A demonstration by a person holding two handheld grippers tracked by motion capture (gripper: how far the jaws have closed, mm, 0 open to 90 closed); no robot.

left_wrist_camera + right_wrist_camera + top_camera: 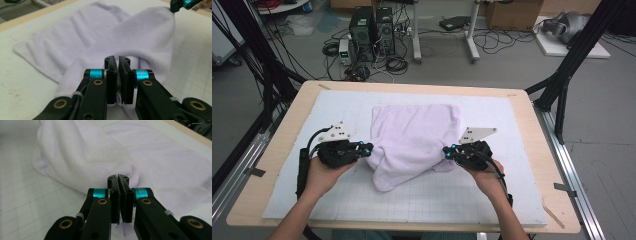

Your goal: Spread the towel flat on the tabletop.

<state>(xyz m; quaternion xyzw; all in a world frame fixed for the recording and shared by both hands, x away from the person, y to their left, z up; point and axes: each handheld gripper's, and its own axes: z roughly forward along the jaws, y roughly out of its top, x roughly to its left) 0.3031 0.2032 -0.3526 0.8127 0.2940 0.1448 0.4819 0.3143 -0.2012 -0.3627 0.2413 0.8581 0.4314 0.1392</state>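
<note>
A pale lilac towel (412, 137) lies partly folded in the middle of the white gridded mat (337, 197). My left gripper (368, 148) is shut on the towel's near left corner; the cloth shows pinched between its jaws in the left gripper view, where the towel (82, 40) spreads beyond my left gripper (117, 61). My right gripper (445, 151) is shut on the near right corner, and in the right gripper view the towel (82, 152) bulges just past my right gripper (118, 178). The held edge sags in a loop toward the front between both grippers.
The mat covers a wooden table (282, 145) framed by black struts (572, 55). Computers (372, 32), cables and boxes stand on the floor beyond the far edge. Bare mat lies in front of the towel.
</note>
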